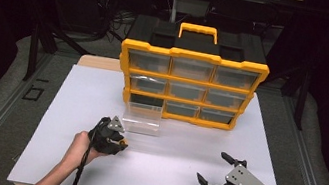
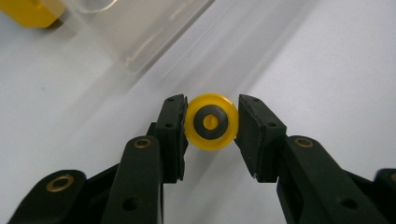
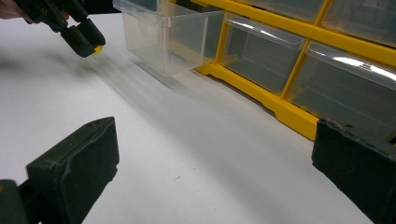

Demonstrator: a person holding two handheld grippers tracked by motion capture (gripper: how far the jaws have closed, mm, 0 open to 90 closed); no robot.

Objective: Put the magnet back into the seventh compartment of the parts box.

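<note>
A small yellow wheel (image 2: 211, 122) with a dark hub sits clamped between the two black pads of my left gripper (image 2: 211, 123). In the high view my left gripper (image 1: 119, 142) hovers just in front of a clear plastic drawer (image 1: 142, 117) pulled out of the bottom-left slot of the yellow-and-black drawer organiser (image 1: 189, 84). The wheel shows as a yellow speck (image 1: 124, 142) at its tip. My right gripper (image 1: 211, 168) rests at the front right of the white board, jaws wide apart with nothing between them. The right gripper view shows the pulled-out drawer (image 3: 166, 39) and the left gripper (image 3: 86, 39) with the yellow wheel (image 3: 98, 49).
The organiser's other clear drawers (image 1: 191, 69) are pushed in. The white board (image 1: 65, 157) covers a grey table with dark surroundings. Open board lies between the two grippers.
</note>
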